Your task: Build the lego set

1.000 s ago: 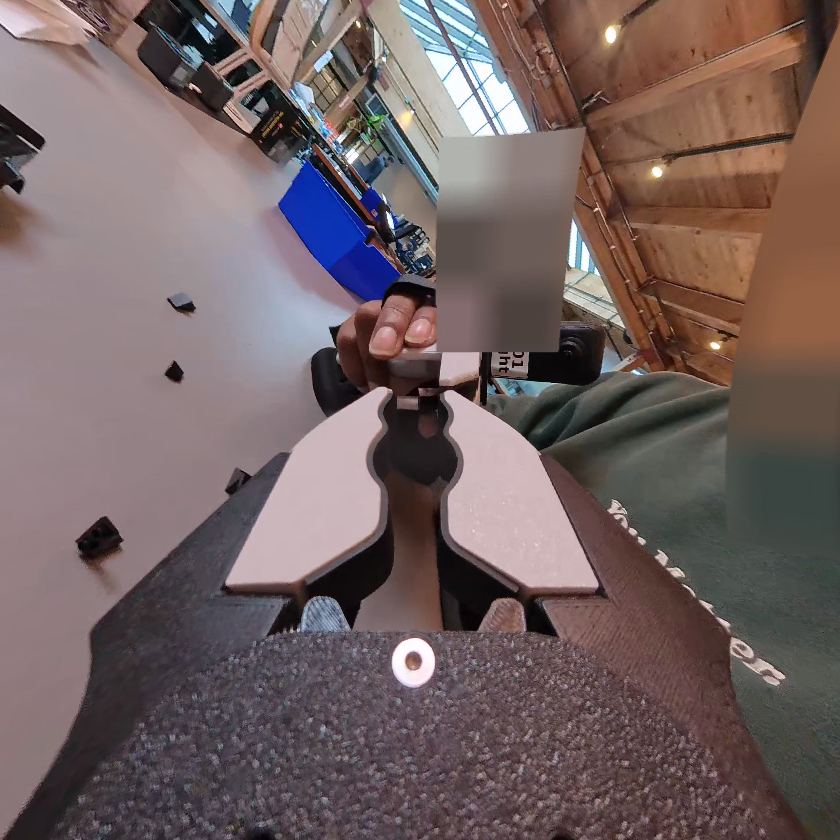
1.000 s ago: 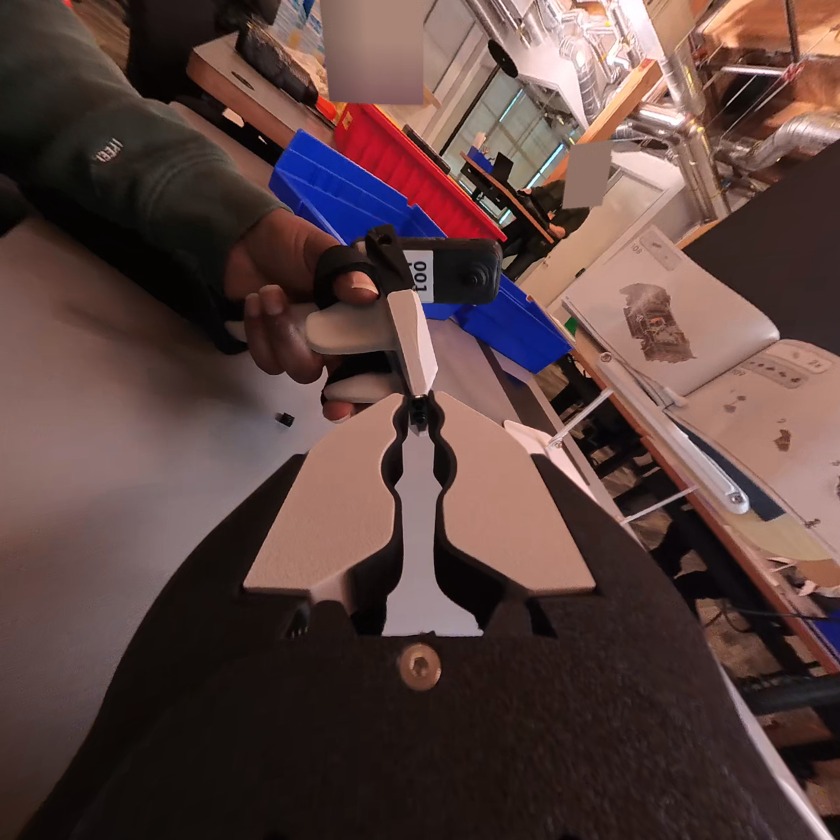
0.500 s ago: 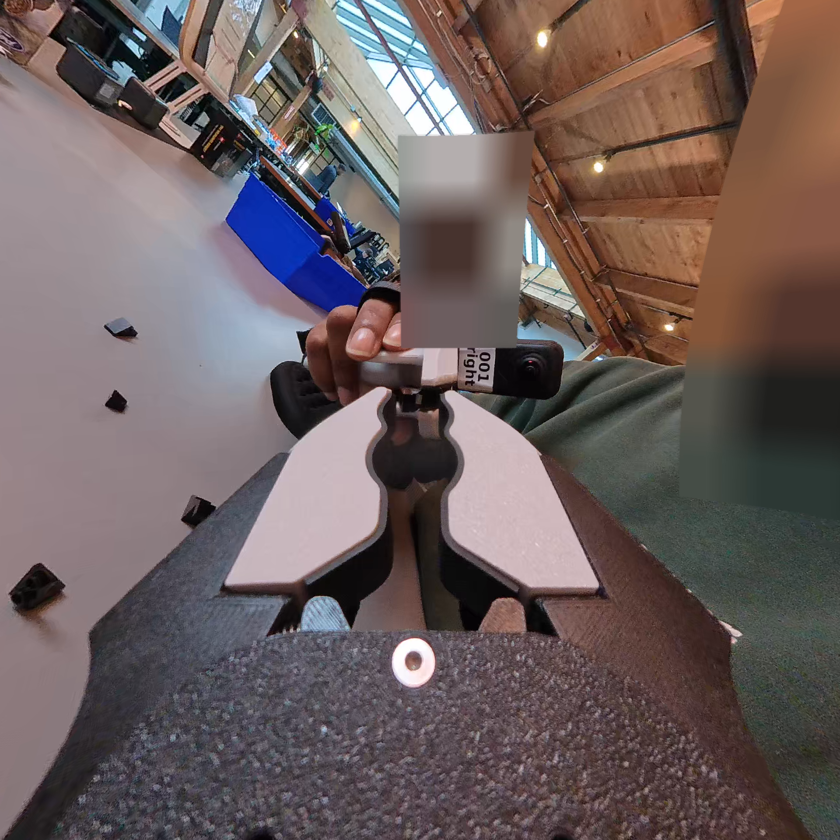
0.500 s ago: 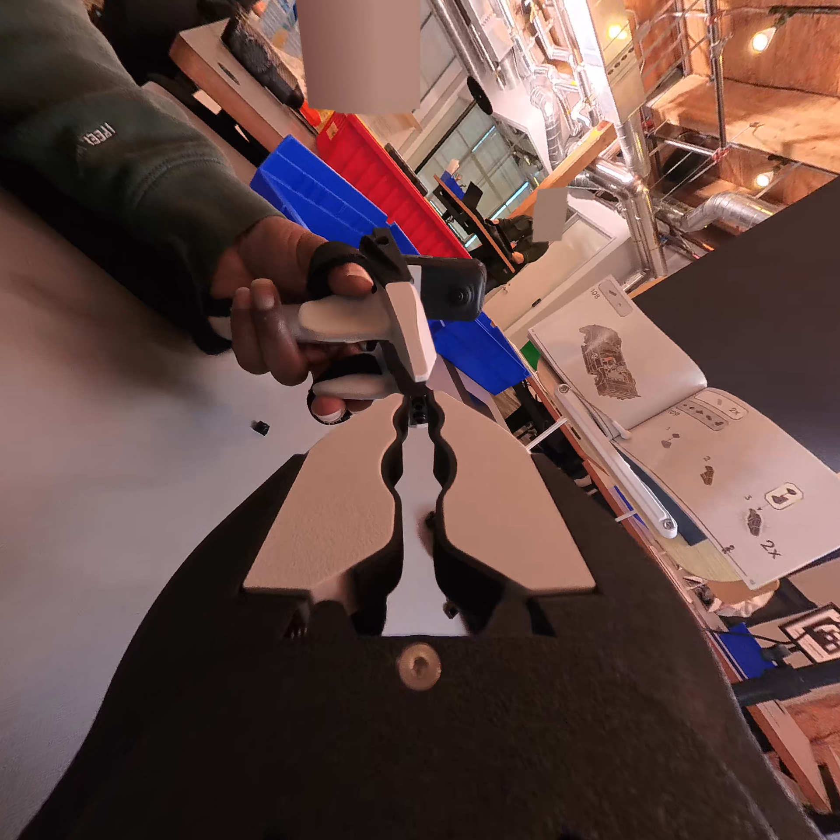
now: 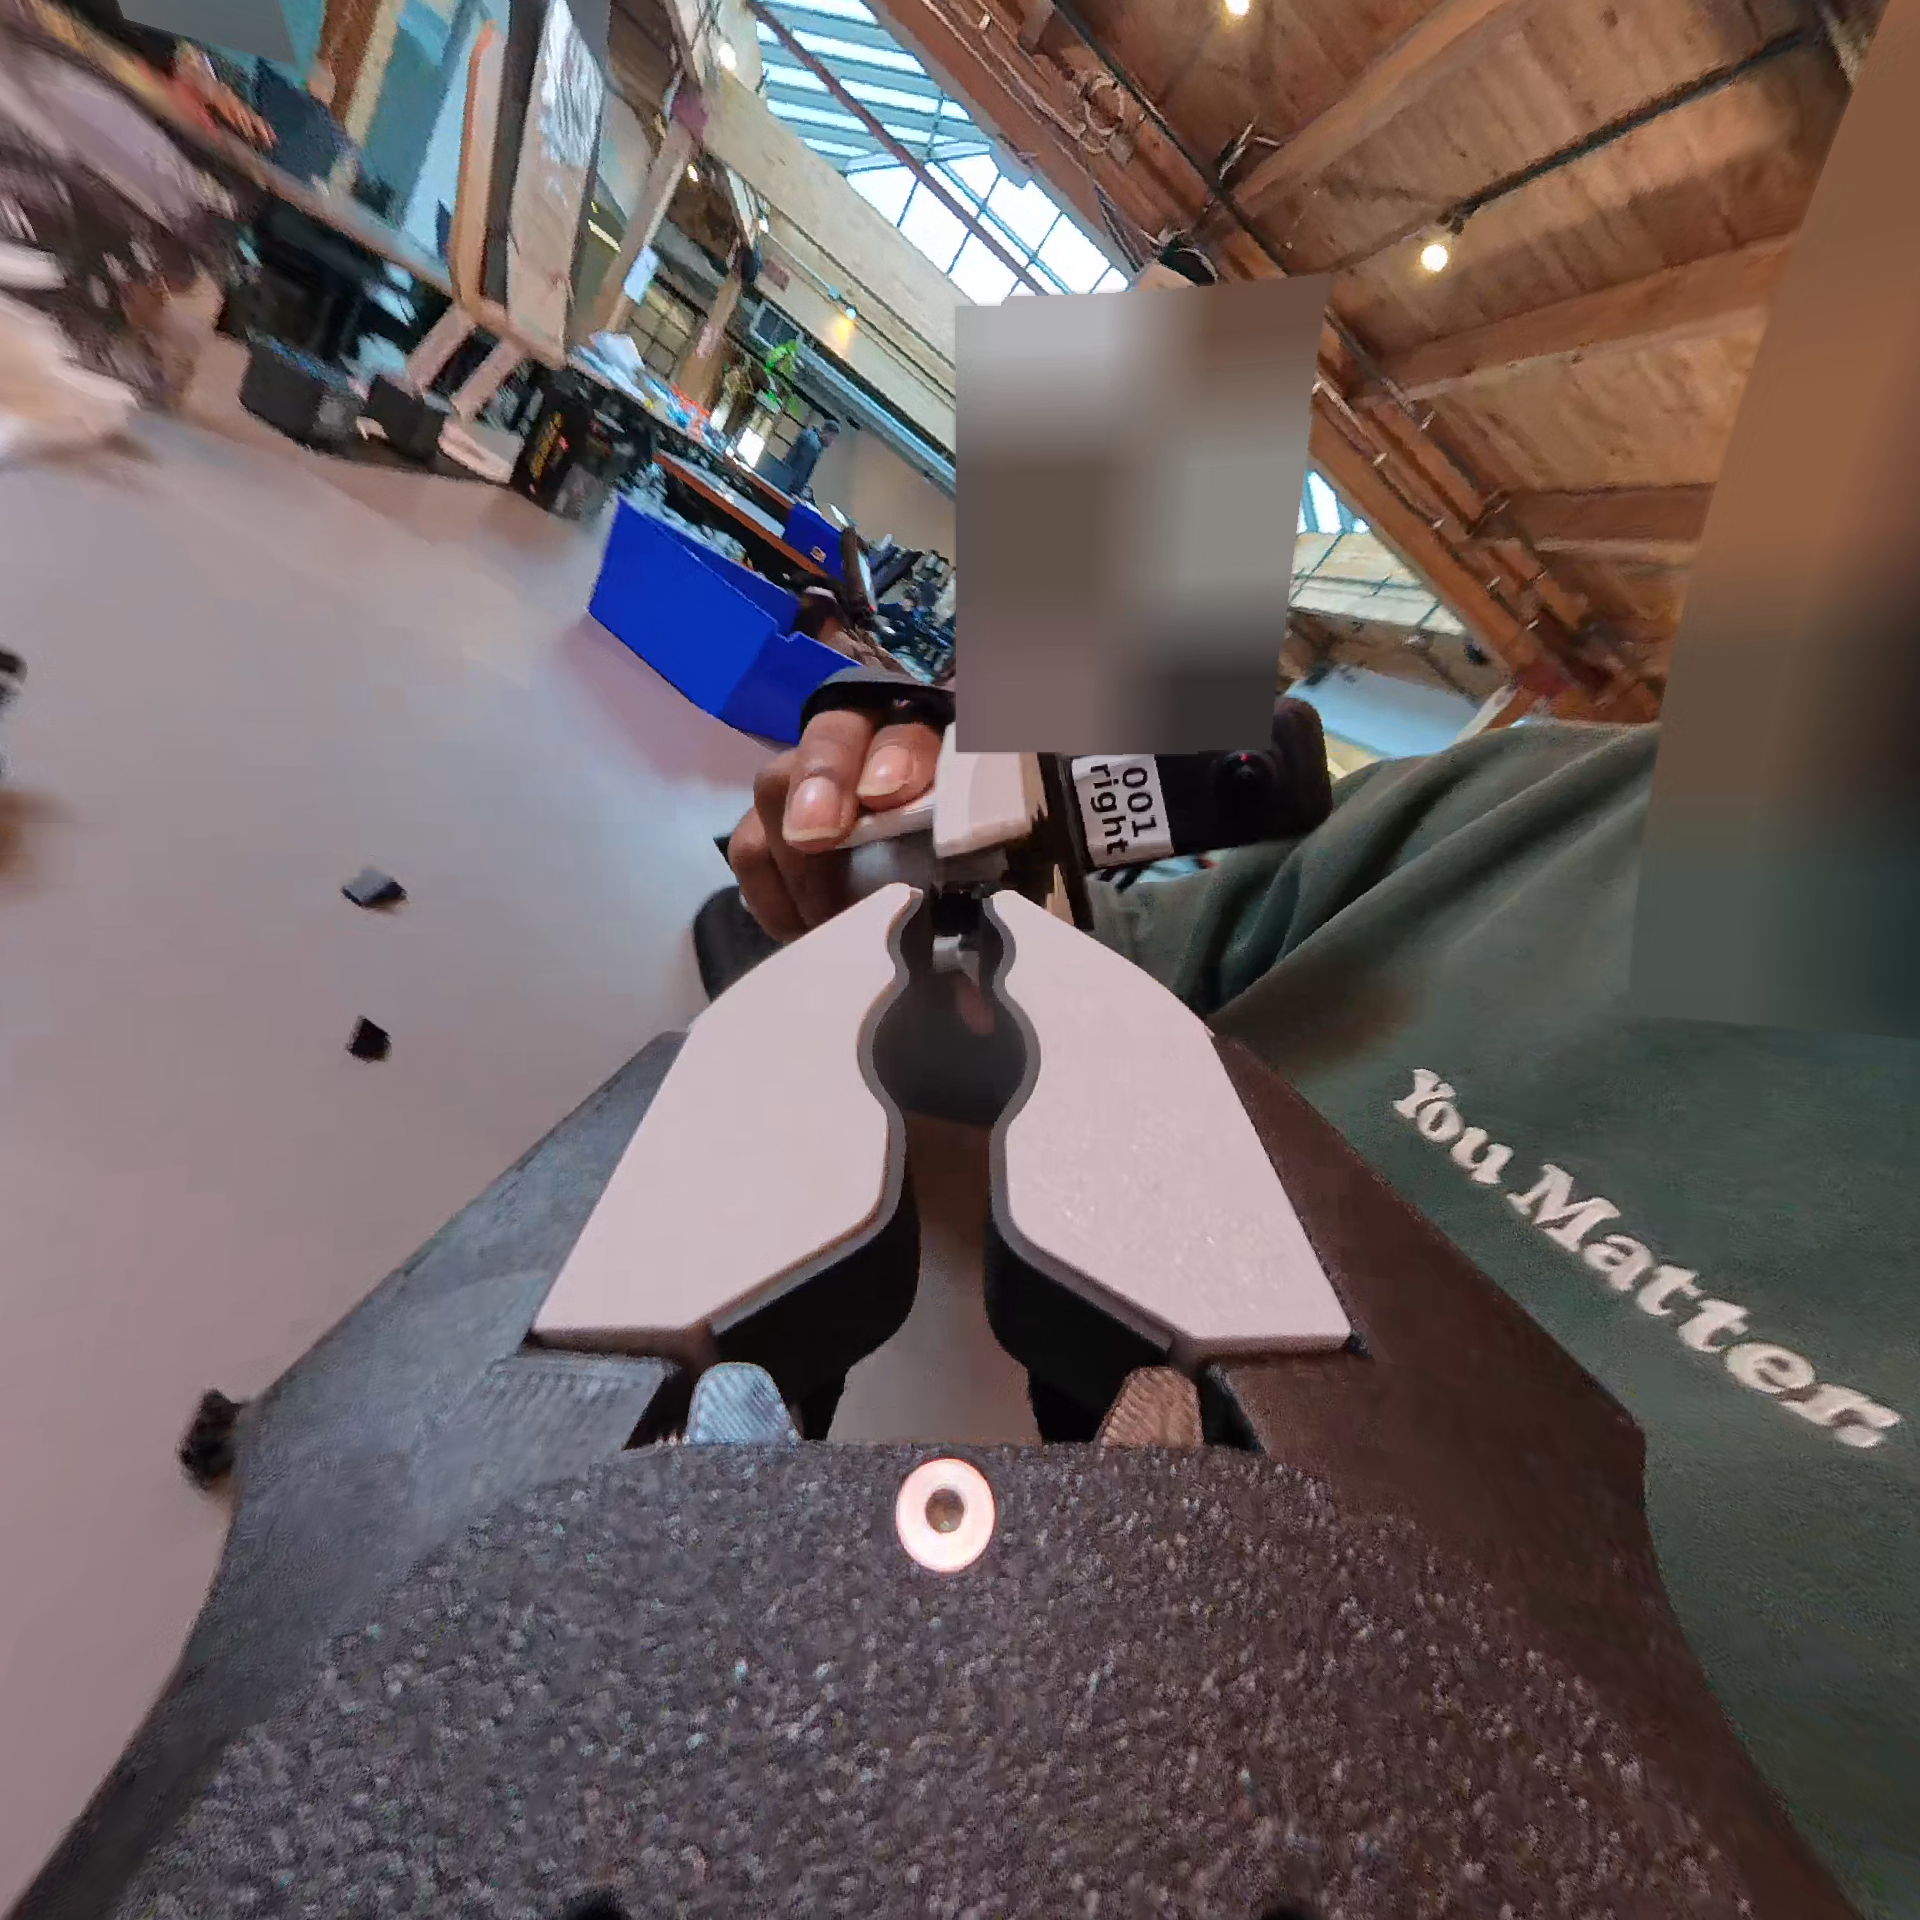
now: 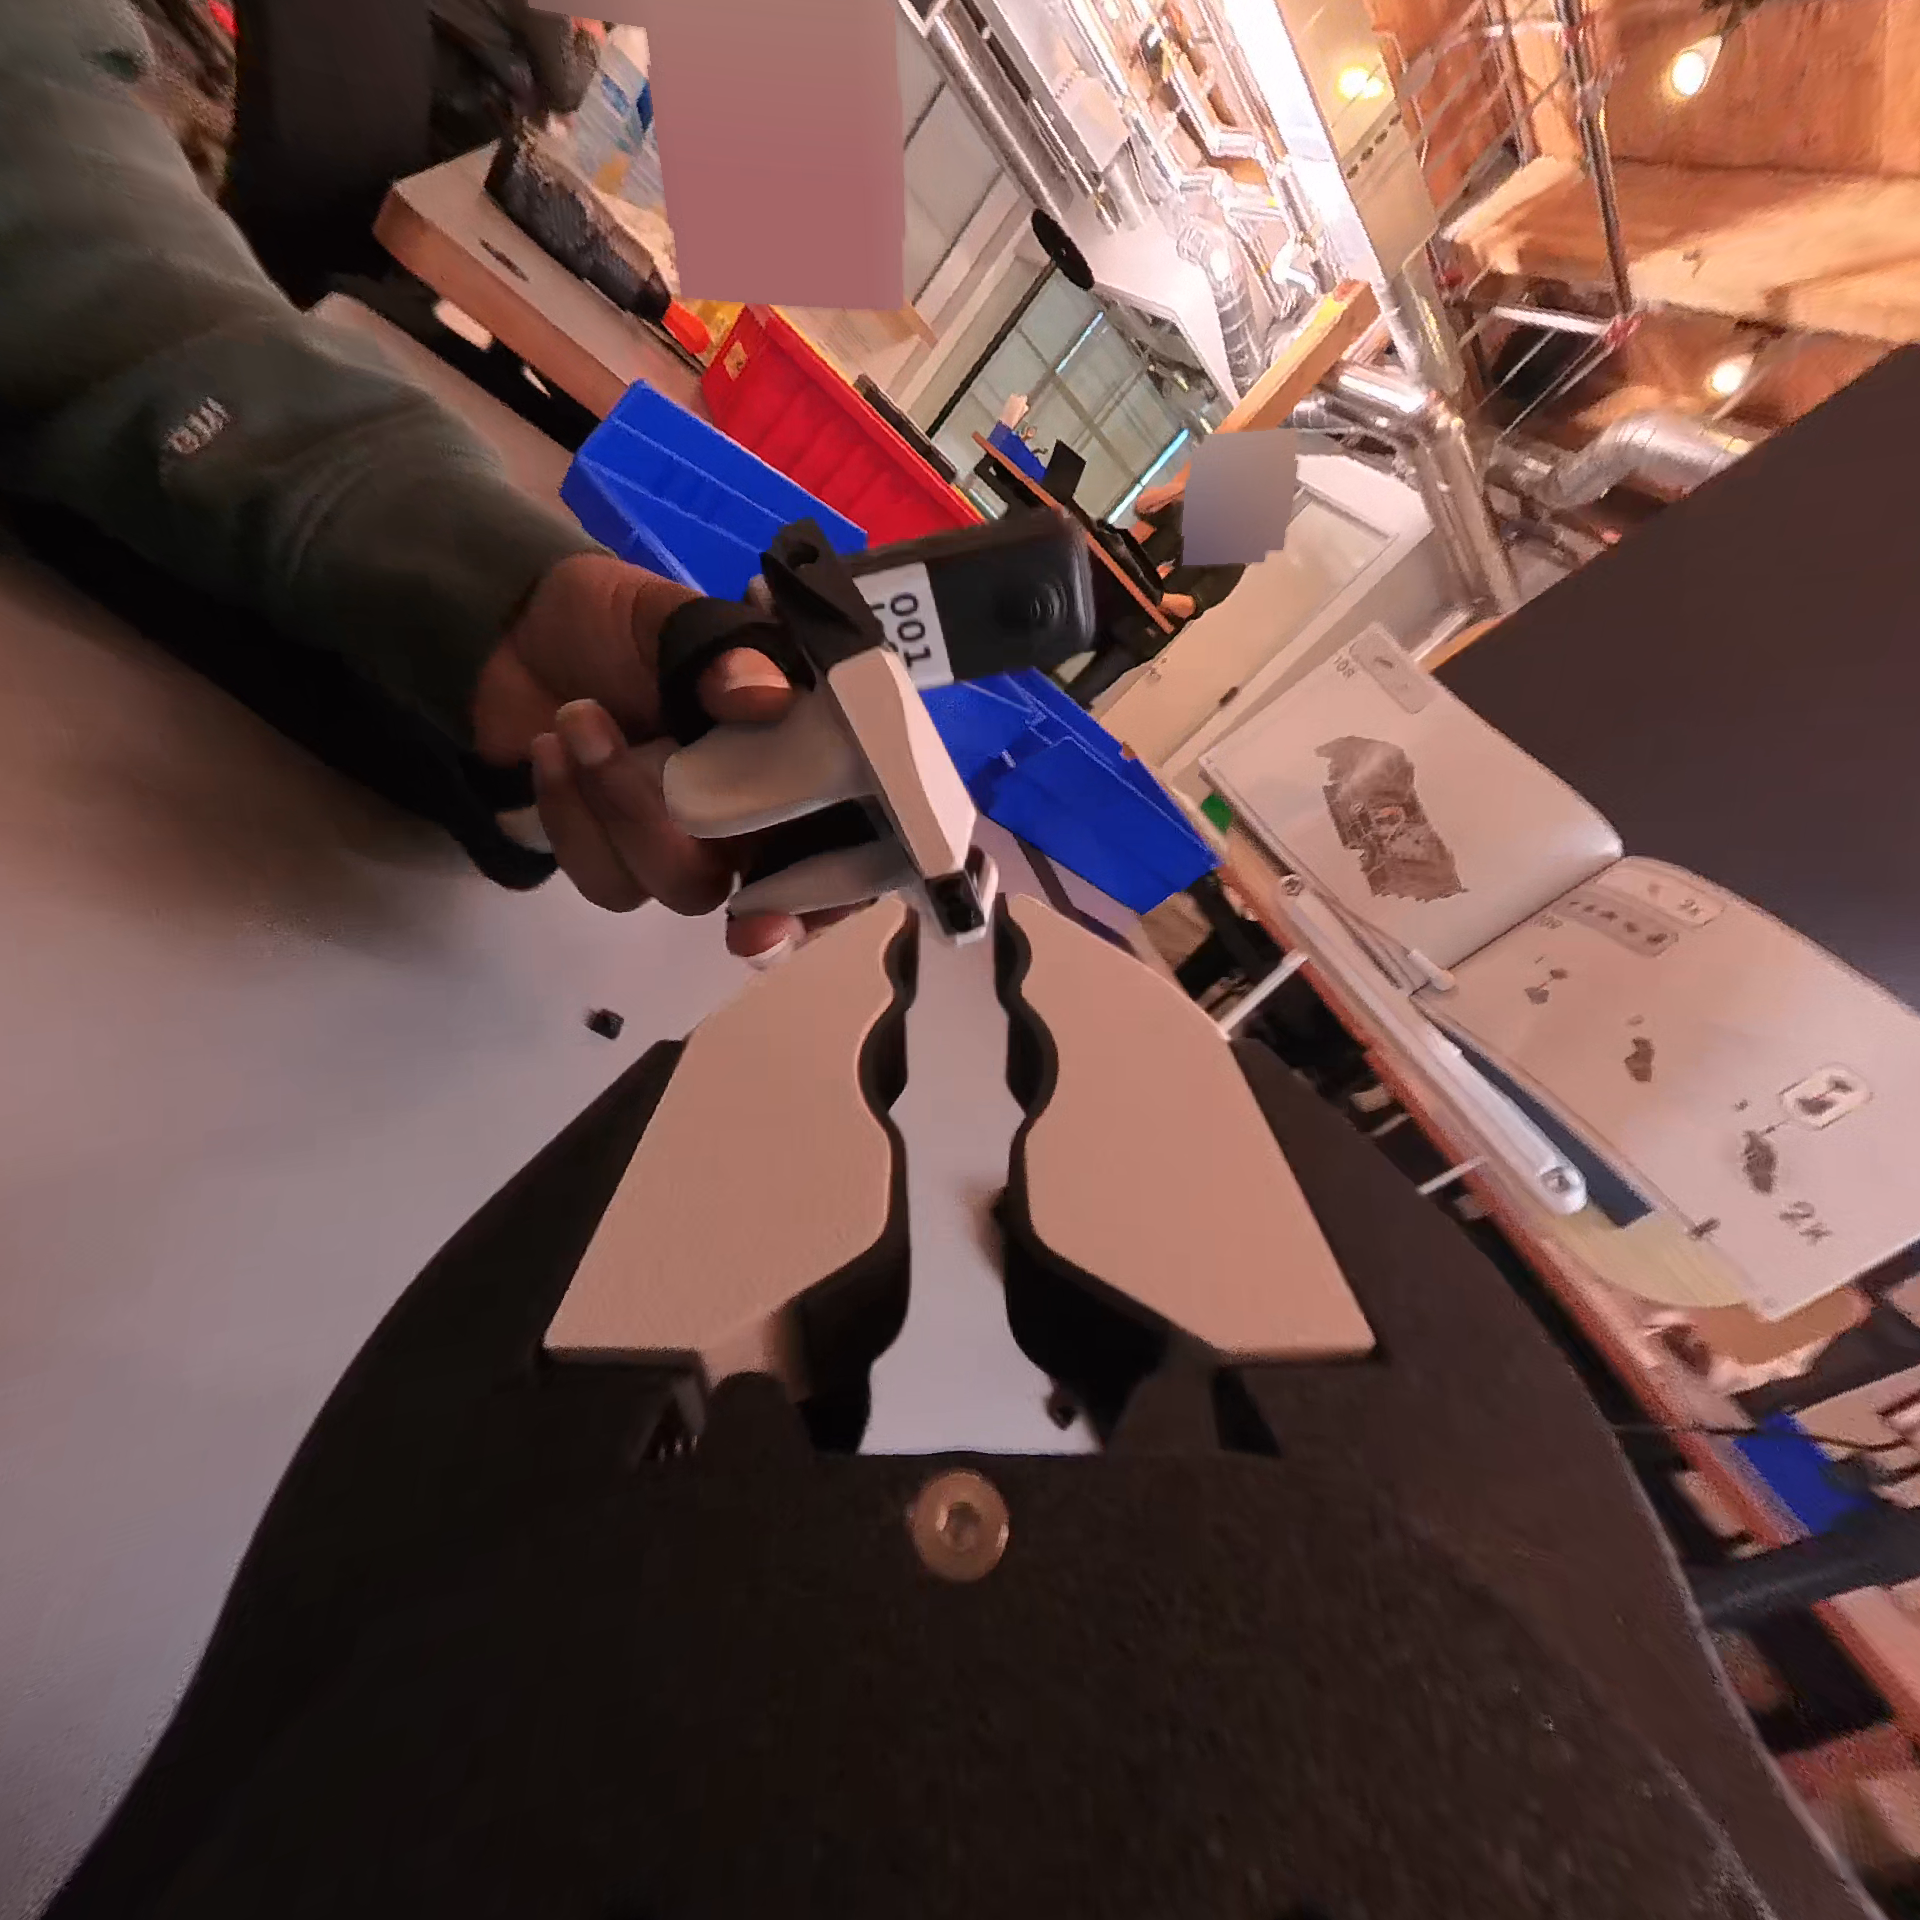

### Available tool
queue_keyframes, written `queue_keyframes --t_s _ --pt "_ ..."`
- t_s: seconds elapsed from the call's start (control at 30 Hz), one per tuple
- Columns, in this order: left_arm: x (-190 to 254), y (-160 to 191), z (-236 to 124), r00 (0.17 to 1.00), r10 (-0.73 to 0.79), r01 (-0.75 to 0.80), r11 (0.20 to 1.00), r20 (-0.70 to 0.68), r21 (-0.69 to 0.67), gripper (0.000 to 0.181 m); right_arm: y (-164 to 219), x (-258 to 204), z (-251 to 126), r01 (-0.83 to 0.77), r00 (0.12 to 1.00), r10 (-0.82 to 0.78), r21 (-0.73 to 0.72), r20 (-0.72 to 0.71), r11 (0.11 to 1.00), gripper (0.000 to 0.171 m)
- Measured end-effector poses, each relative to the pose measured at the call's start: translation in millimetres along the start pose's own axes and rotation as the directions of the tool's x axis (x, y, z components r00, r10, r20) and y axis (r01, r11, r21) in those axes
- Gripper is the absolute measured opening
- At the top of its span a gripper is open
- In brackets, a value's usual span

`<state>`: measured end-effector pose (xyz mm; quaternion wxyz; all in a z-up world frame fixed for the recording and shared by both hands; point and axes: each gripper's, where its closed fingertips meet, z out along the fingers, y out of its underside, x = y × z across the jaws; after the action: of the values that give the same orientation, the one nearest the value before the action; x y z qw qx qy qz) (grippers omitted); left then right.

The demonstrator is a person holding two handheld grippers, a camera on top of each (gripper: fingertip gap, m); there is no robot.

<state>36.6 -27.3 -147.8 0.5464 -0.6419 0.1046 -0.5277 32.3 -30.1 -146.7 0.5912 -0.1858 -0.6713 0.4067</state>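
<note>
The left tongs [image 5: 953, 909] are clamped on a small black lego piece [image 6: 958, 902], held in the air above the counter [image 5: 260, 727], tip to tip with the right tongs [image 6: 956, 925]. The right tongs' jaws now stand a little apart around that tip, where half a second ago they were almost together. I judge the mid-air joining or hand-over to be just finishing, with the piece left in the left tongs. Loose black pieces [image 5: 372, 890] lie well apart on the counter. Beyond it are blue bins [image 6: 1081, 821] and an open instruction booklet [image 6: 1455, 831]. Each camera carries a white printed label, and the green sweatshirt [image 5: 1558, 1039] bears white lettering.
</note>
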Motion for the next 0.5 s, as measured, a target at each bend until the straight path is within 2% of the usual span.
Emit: queue_keyframes --t_s 0.13,0.27,0.37,0.5 --pt "5.1 -3.1 -2.5 0.972 0.226 -0.225 0.974 0.064 -0.023 0.009 -4.8 -0.4 -2.6 -0.285 0.952 0.279 0.032 0.123 0.958 0.024" --pt "10.9 -0.8 -3.0 0.921 0.383 -0.38 0.924 0.075 -0.048 0.009 -9.1 -7.6 -4.8 -0.561 0.789 0.537 -0.007 0.298 0.828 0.026" --pt "12.8 5.7 -1.1 0.889 0.453 -0.447 0.891 0.067 -0.082 0.009 -11.7 -8.2 -5.8 -0.615 0.74 0.583 -0.014 0.335 0.788 0.026" --pt "14.7 12.4 2.3 0.867 0.496 -0.489 0.866 0.052 -0.107 0.009 -13.6 -16.6 -5.5 -0.611 0.727 0.58 -0.037 0.368 0.79 0.025"
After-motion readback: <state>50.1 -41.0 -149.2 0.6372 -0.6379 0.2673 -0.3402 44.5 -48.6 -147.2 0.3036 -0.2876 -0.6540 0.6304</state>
